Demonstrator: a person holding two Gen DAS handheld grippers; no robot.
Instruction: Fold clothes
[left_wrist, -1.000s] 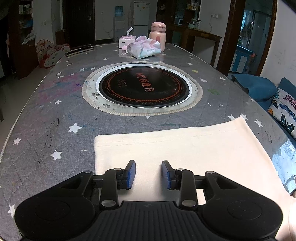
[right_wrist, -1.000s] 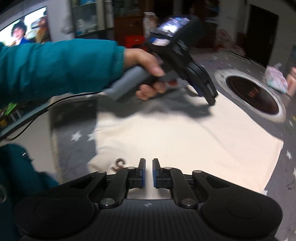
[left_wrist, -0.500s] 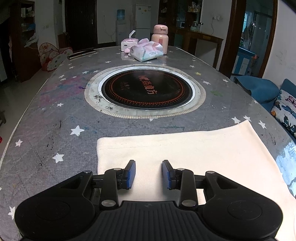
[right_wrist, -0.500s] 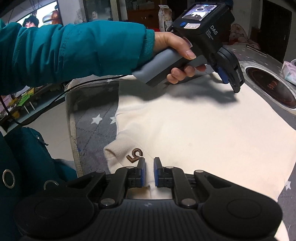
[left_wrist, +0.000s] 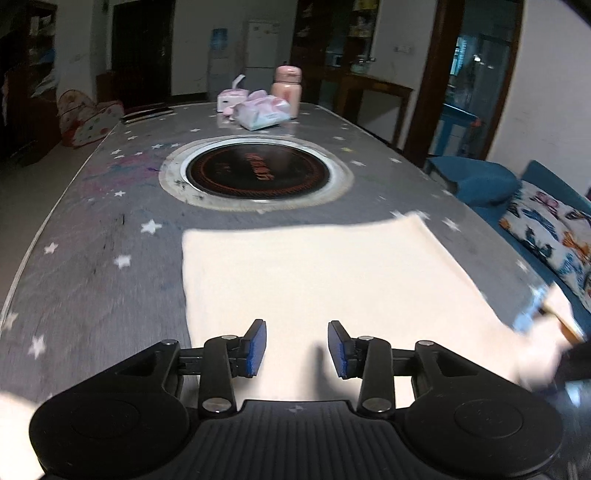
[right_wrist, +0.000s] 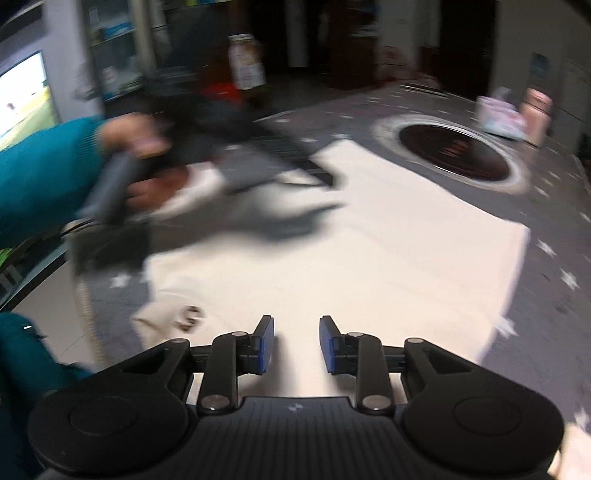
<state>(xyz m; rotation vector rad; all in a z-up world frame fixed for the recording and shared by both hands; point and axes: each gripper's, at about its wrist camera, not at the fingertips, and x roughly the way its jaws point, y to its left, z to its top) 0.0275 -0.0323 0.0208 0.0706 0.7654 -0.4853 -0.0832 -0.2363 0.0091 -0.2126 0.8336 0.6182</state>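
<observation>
A cream garment (left_wrist: 325, 273) lies flat on the grey star-patterned table (left_wrist: 92, 266). It also shows in the right wrist view (right_wrist: 369, 236), with a small brown mark (right_wrist: 188, 316) near its near-left corner. My left gripper (left_wrist: 297, 349) is open and empty above the garment's near edge. My right gripper (right_wrist: 297, 343) is open and empty above the garment. The left gripper, held by a hand in a teal sleeve, appears blurred in the right wrist view (right_wrist: 258, 155), over the garment's far-left part.
A round black hotplate (left_wrist: 256, 173) is set into the table beyond the garment. A pink bottle (left_wrist: 286, 90) and tissue packs (left_wrist: 262, 110) stand at the far end. A blue sofa with a butterfly cushion (left_wrist: 546, 229) is at the right.
My right gripper has opened; it was shut before. My left gripper has pulled back and risen, so more of the garment shows. Both views are blurred by motion.
</observation>
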